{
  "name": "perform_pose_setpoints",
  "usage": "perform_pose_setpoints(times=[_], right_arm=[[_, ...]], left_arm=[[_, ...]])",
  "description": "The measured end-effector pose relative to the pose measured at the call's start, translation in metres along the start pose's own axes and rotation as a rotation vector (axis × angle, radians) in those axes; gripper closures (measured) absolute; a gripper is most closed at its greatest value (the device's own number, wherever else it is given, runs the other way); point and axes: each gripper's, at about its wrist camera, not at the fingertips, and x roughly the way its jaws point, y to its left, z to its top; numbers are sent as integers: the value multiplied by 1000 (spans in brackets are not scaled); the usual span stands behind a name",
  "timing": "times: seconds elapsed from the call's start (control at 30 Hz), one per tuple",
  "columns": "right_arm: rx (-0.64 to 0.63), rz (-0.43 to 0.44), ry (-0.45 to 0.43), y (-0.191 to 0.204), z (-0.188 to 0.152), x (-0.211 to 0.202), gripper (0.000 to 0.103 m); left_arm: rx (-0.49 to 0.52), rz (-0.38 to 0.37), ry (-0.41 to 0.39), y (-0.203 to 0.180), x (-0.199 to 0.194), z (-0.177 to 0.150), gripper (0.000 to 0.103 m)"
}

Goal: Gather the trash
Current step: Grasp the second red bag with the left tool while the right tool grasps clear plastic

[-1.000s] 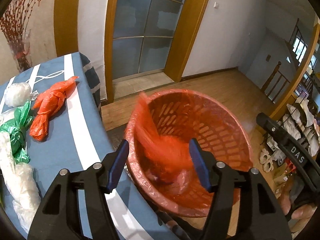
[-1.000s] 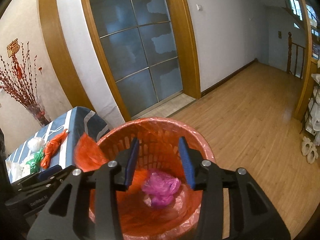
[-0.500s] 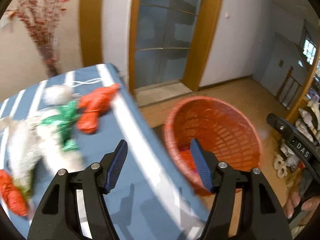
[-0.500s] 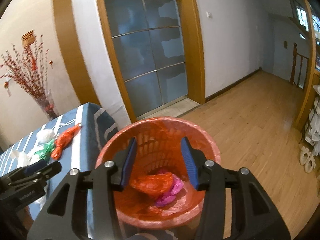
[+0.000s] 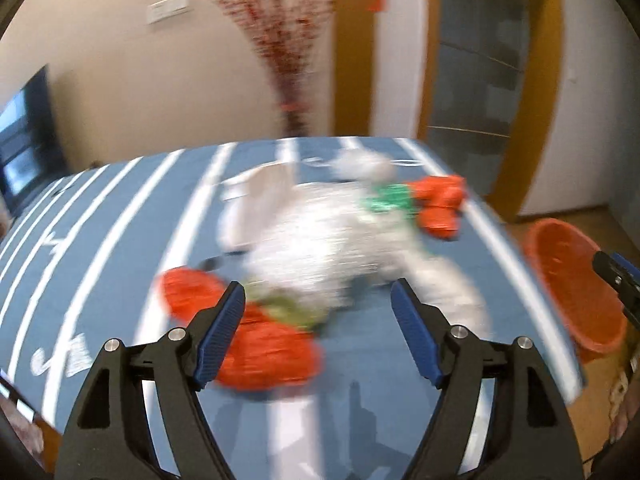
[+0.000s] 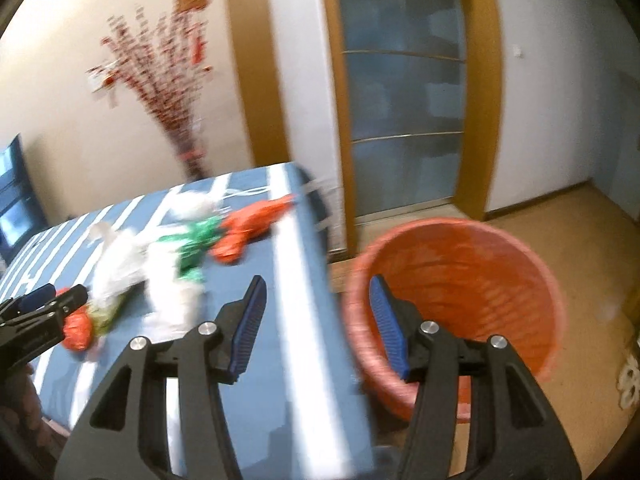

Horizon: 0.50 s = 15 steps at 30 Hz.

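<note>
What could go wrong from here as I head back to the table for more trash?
The bags overlap: the white bags lie against the green one and the near orange one, so the left tool, jaws opening and empty, may drag several at once. The far orange bag lies close to the table edge and could get knocked to the floor. The bin stands tight against the table; the right tool, also opening and empty, might bump it.

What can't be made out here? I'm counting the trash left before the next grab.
- White bags, left wrist view: motion blur merges them, so no count is possible.
- Olive-green scrap, left wrist view: smeared, kind unclear.
- Orange basket, right wrist view: its bottom is hidden by the right tongs and blur.
- Orange basket, left wrist view: cut by the right edge.
</note>
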Motion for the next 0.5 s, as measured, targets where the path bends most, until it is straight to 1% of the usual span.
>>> perform_pose_setpoints(times=[0.13, 0.27, 0.4, 0.5], right_arm=[[-53, 82, 38, 45, -6, 16, 50], [-109, 140, 83, 85, -13, 38, 50], [-115, 169, 129, 105, -16, 60, 50], [-102, 169, 164, 111, -19, 75, 45]], left_arm=[[-93, 41, 31, 41, 9, -7, 29], [-134, 58, 50, 61, 18, -12, 29], [-149, 65, 58, 68, 19, -19, 29], [-160, 57, 76, 74, 23, -22, 28]])
